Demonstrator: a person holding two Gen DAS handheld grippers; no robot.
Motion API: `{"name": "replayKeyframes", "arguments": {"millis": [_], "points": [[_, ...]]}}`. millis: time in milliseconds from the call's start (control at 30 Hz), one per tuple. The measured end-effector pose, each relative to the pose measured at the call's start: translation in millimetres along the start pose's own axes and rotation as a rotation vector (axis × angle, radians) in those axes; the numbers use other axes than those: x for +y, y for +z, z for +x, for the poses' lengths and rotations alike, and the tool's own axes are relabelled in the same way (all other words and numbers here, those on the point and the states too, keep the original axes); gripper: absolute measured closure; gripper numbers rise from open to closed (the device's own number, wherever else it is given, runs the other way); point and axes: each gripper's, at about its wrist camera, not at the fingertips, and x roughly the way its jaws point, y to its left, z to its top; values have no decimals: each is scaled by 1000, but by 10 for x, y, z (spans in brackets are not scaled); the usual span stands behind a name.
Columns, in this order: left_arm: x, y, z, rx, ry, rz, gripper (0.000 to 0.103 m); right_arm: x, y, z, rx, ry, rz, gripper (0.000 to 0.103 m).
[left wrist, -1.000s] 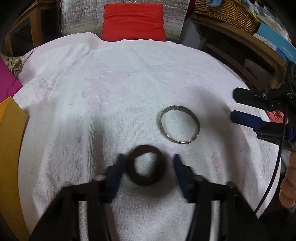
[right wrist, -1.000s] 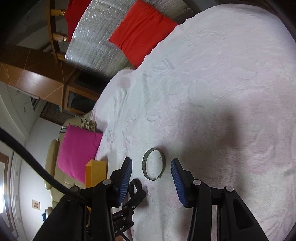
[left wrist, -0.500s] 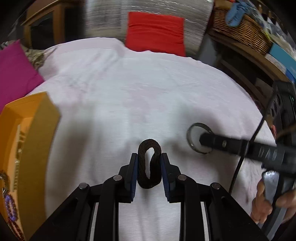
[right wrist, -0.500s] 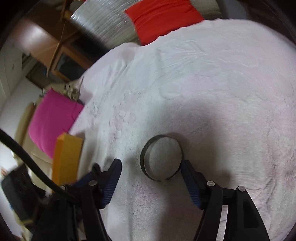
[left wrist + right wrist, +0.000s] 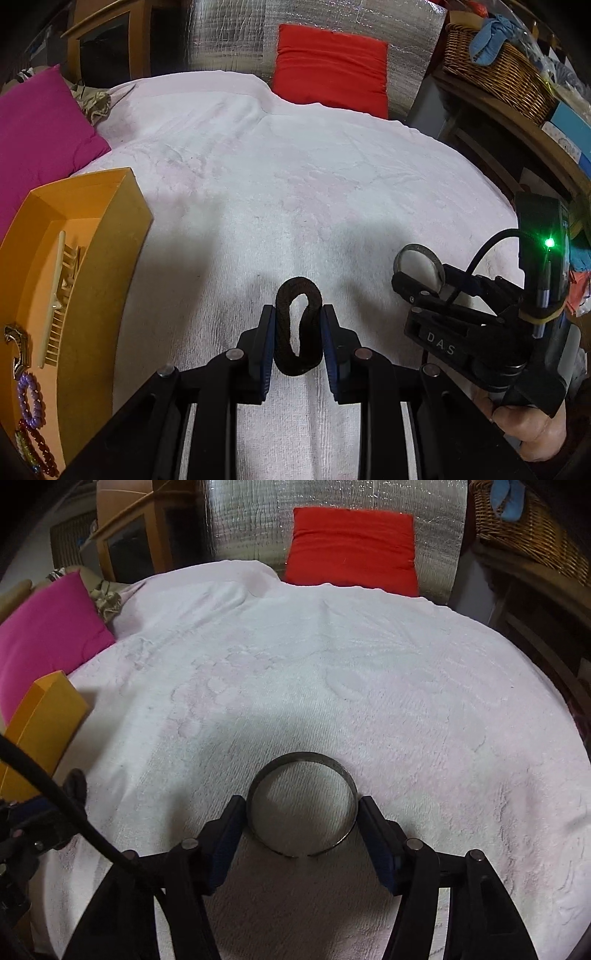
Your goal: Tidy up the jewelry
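Right now your left gripper (image 5: 297, 334) has its 2 fingers pressed in on a dark fabric hair tie (image 5: 297, 326), squashing it into a narrow upright loop whose long axis runs straight away from you along the fingers. It looks lifted just clear of the white towel-covered bed (image 5: 295, 192). The orange tray (image 5: 92, 266) sits to the left of that gripper, its long side running away from you; a comb (image 5: 55, 299) and beaded bracelets (image 5: 29, 402) already lie inside. So the tie's drop spot is left of your left hand, the nearer hand to the tray.

Your right gripper (image 5: 302, 829) straddles a metal bangle (image 5: 302, 806) w/ 1 finger at each side of the ring. The fingers look to be touching its outer edge, approx. as wide apart as the bangle itself. Can't tell if the bangle is off the bed yet. Its small gap faces back toward you. In the right wrist view the tray's corner (image 5: 48, 716) shows far left, well apart from the bangle, so that piece has the longer trip.
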Motion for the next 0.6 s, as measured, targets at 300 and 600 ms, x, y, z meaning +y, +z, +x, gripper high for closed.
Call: {"name": "replayKeyframes", "arguments": {"millis": [300,600], "points": [[-41,10,-6,-7,-5,2,78,-118,1,-76,7,41,52,39],[-50,26,-70,-29,-9,3,78,-428,52,-377,-43,207,212,39]]}}
